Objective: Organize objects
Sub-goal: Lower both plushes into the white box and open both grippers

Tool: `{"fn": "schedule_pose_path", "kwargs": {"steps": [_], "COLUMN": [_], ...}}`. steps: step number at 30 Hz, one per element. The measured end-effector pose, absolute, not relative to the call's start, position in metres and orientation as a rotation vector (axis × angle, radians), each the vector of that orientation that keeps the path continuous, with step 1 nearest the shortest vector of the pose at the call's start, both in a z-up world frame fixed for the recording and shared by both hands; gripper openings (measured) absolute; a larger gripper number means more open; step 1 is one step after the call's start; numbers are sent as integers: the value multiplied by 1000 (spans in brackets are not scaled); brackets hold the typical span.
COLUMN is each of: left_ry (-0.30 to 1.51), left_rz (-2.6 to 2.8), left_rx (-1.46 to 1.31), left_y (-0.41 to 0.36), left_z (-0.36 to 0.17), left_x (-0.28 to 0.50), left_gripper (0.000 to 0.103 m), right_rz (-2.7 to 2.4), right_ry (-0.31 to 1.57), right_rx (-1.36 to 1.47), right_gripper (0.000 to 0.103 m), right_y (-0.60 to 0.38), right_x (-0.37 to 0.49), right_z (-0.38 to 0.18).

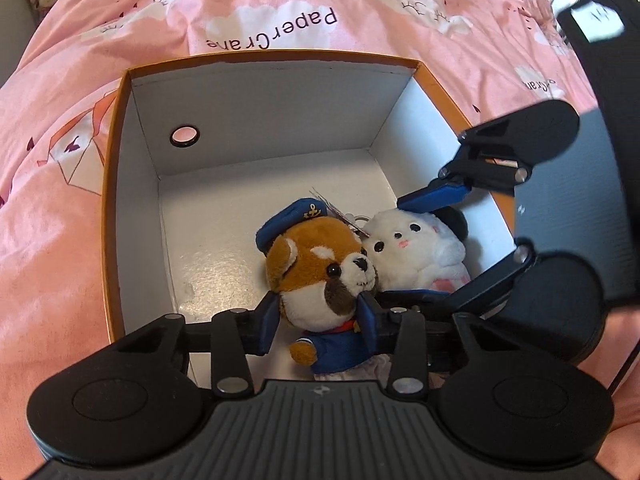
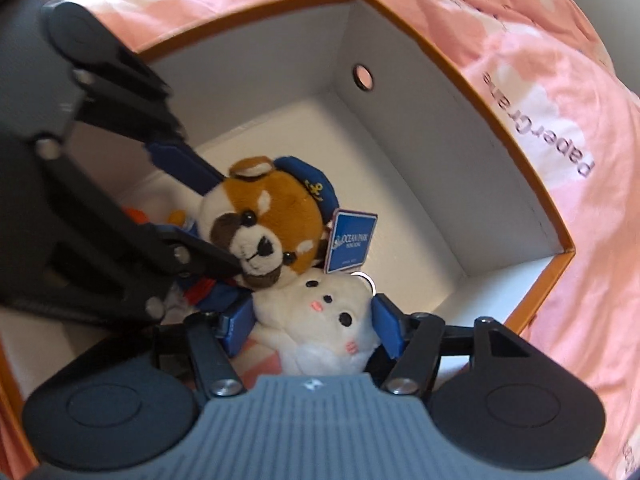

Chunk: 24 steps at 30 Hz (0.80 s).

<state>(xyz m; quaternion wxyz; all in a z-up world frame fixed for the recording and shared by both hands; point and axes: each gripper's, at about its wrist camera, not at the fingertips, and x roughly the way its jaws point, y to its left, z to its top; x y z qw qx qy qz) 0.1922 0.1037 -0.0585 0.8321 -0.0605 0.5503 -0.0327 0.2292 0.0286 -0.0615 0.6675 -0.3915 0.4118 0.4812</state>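
Note:
A red panda plush [image 1: 316,256] in a blue sailor cap and jacket lies in an orange box with white walls [image 1: 260,112], shoulder to shoulder with a white plush [image 1: 416,248] that has a pink mouth. My left gripper [image 1: 318,318] is shut on the red panda plush at its chin and neck. Seen in the right wrist view, its fingers [image 2: 208,256] clamp that toy's head [image 2: 276,208]. My right gripper [image 2: 314,320] stands open around the white plush [image 2: 324,320], with one blue pad on each side of it.
The box rim [image 1: 116,160] rests on a pink printed bedspread [image 1: 280,12]. One wall has a round finger hole [image 1: 184,136]. A blue paper tag [image 2: 352,242] hangs from the red panda. The far half of the box floor [image 1: 224,208] is bare.

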Motion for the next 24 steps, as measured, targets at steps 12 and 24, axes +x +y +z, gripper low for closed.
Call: {"fn": "schedule_pose_path", "kwargs": {"steps": [12,24], "left_ry": [1206,1225], "left_rz": [-79,-51], "left_rx": [-119,-18], "left_y": [104,89], "left_z": [-61,-60], "left_x": [195,193], "left_gripper": [43,43], "right_rz": [930,1048], "right_ry": [783,926], "right_rx": [-795,-788], "right_gripper": [59,21], "right_y": [1,-24], "right_x": [190,204], "right_z": [-52,-27]}}
